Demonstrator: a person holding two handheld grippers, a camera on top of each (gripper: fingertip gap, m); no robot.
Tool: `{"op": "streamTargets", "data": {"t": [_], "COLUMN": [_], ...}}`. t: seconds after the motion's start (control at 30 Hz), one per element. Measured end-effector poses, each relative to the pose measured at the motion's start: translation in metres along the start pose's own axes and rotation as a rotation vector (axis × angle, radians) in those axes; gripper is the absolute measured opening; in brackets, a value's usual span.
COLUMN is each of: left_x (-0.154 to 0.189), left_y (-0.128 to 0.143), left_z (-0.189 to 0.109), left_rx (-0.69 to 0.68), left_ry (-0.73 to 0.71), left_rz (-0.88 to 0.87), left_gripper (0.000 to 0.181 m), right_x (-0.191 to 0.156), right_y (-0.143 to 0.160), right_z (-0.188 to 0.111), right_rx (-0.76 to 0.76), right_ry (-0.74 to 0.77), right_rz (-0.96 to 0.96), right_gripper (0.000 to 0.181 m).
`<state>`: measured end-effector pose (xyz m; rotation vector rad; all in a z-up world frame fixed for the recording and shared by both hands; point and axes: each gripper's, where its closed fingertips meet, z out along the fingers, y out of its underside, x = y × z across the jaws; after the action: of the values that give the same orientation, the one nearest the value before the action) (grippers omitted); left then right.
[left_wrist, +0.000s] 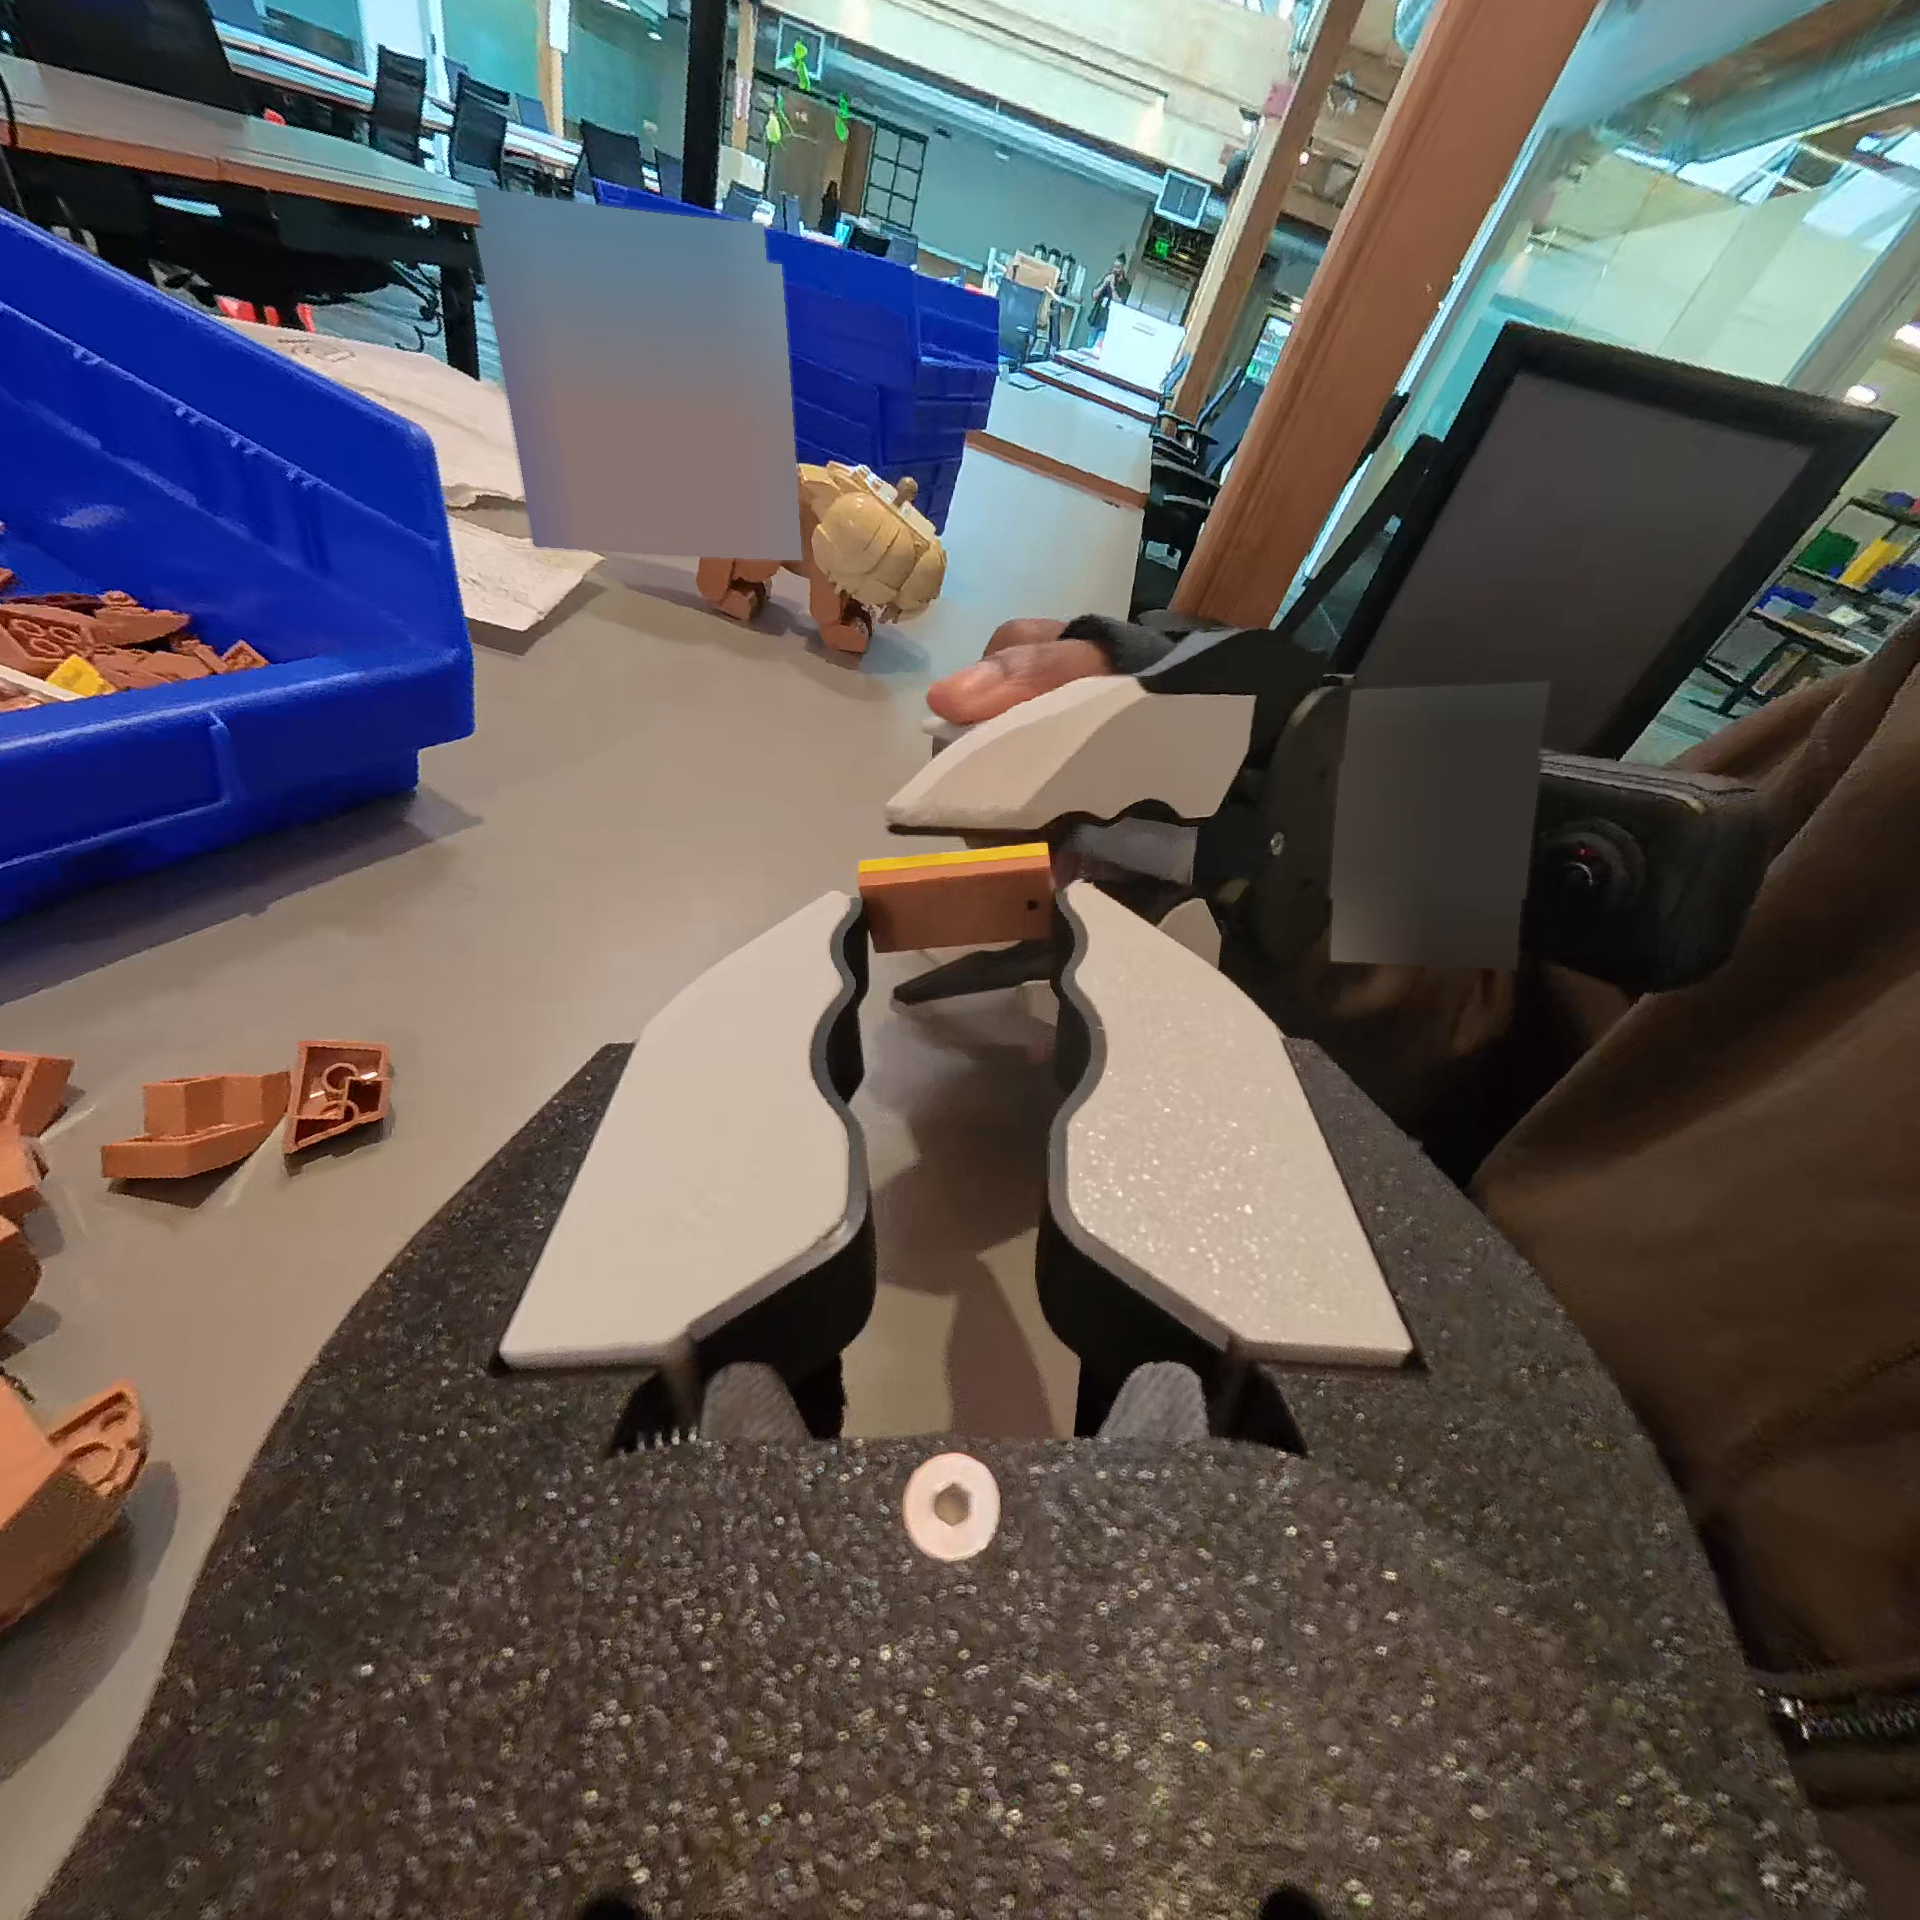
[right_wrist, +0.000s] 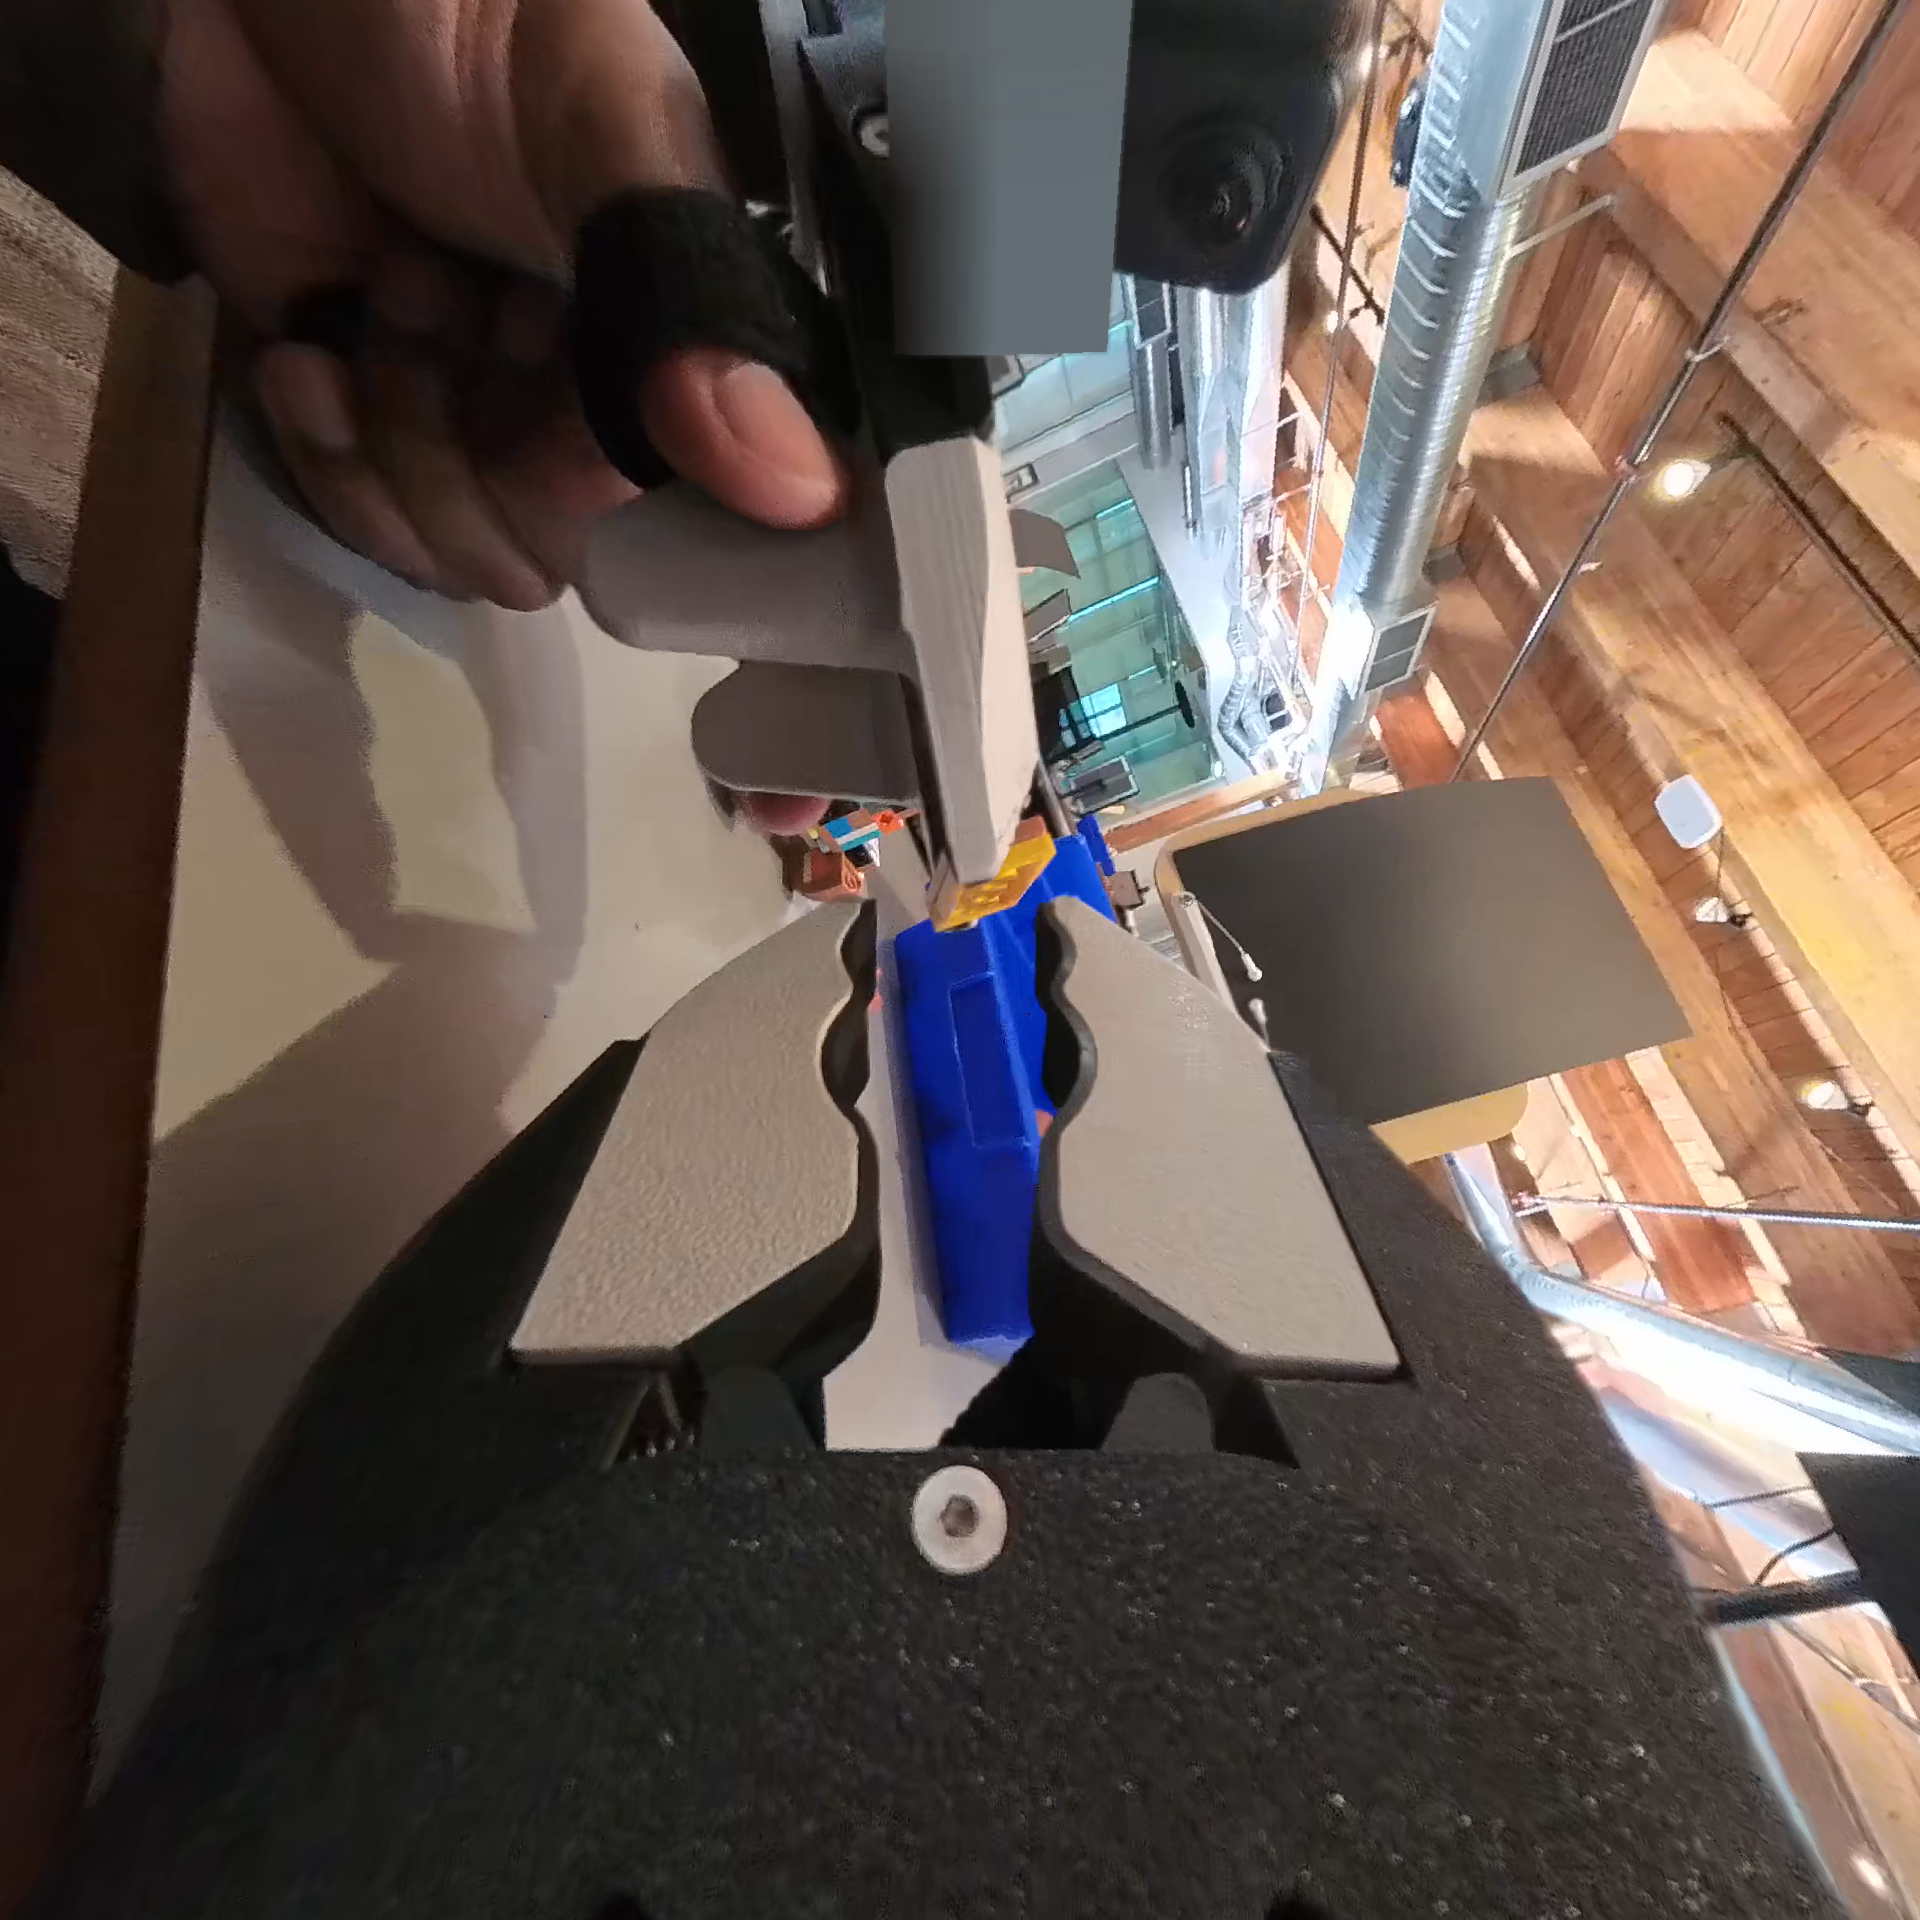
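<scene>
So the left gripper (left_wrist: 958, 920) is clamped on a small brown brick (left_wrist: 945, 906) with a yellow plate on top, pinched right at the very tips of its grey fingers (left_wrist: 748, 1122). The brick sits crossways in the gap and hangs clear of the grey table (left_wrist: 644, 790). My guess is it's held that far out so the top and bottom faces stay reachable.

The right gripper (right_wrist: 956, 920) comes in from the side with its claw spread open, not gripping anything. In the left wrist view, one of its fingers is just above the yellow top and the other is just below the brick. I can't tell if either one actually touches. In the right wrist view the brick is right at its fingertips, not deep between them. A person's hand (right_wrist: 468, 343) with a black finger sleeve is wrapped around the left gripper's handle.

Around that:
- A blue bin (left_wrist: 229, 520) off to the left with more brown pieces in it, tilted towards the grippers, probably for easy reach.
- Some loose brown slope pieces (left_wrist: 197, 1127) on the table near the left gripper.
- A tan and brown brick-built animal (left_wrist: 873, 551) standing further back, well apart from both grippers.
- A dark screen (left_wrist: 1579, 561) propped up on the right.
</scene>
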<state>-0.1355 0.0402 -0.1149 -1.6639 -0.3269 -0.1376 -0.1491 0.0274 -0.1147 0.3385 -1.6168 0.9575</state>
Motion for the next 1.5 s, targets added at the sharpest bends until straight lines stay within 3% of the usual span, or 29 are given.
{"op": "streamTargets", "data": {"t": [0.47,1.5], "left_x": [-0.0001,0.0047], "left_y": [0.0080,0.0084], "left_z": [0.0053,0.0034], "left_rx": [-0.064,-0.072], "left_ry": [-0.045,-0.002], "left_rz": [0.082,0.071], "left_gripper": [0.033,0.032], "right_x": [-0.0011,-0.0026], "right_y": [-0.0035,-0.0073], "right_z": [-0.0024,-0.0057], "right_rx": [-0.005,0.037], "right_ry": [0.001,-0.047], "right_rz": [-0.045,-0.002], "right_gripper": [0.018,0.018]}}
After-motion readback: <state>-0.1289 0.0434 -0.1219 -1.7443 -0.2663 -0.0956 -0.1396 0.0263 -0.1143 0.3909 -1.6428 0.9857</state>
